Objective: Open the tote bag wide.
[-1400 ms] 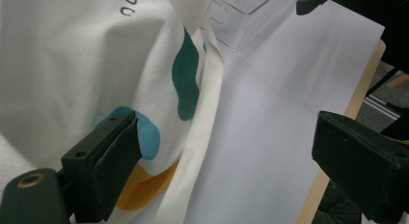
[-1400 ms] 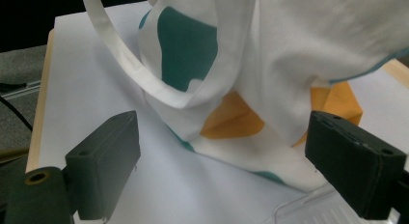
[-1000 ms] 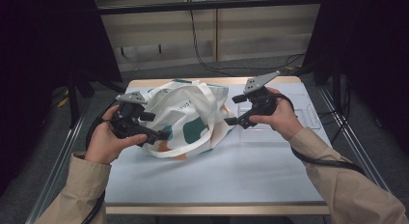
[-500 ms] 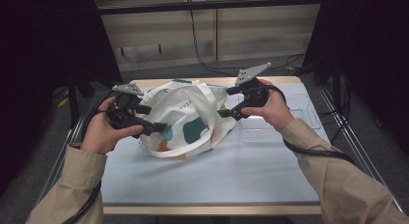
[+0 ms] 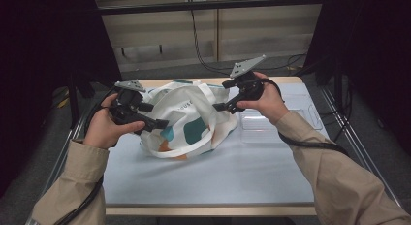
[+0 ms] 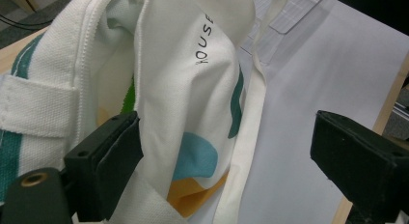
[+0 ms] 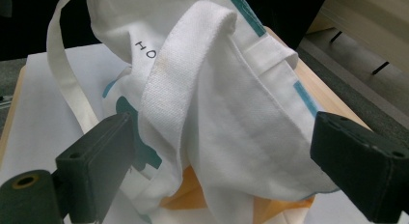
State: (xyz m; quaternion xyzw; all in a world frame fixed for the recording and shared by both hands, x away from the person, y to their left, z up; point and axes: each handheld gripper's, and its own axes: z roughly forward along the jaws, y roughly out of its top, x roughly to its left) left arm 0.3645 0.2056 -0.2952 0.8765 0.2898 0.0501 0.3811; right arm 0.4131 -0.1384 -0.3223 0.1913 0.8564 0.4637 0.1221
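Left of centre in the high view, the left gripper (image 5: 162,123) pokes its jaws in at the tote bag (image 5: 186,119), and in its own view they're spread wide with cloth bulging between them but nothing pinched. The risk here, I'd say: close now and it grabs only one loose layer, so the bag sags or twists instead of opening. The bag sits mid-frame on the pale blue table mat (image 5: 218,171), one strap (image 5: 181,150) looping out toward the bottom edge; that strap could snag a jaw. Right of it, a clear plastic tray (image 5: 271,125) lies close enough to be dragged along. Upper right, the right gripper (image 5: 218,107) noses in at the bag's rim, jaws gaping too. Both forearms rise from the bottom corners, angled inward.
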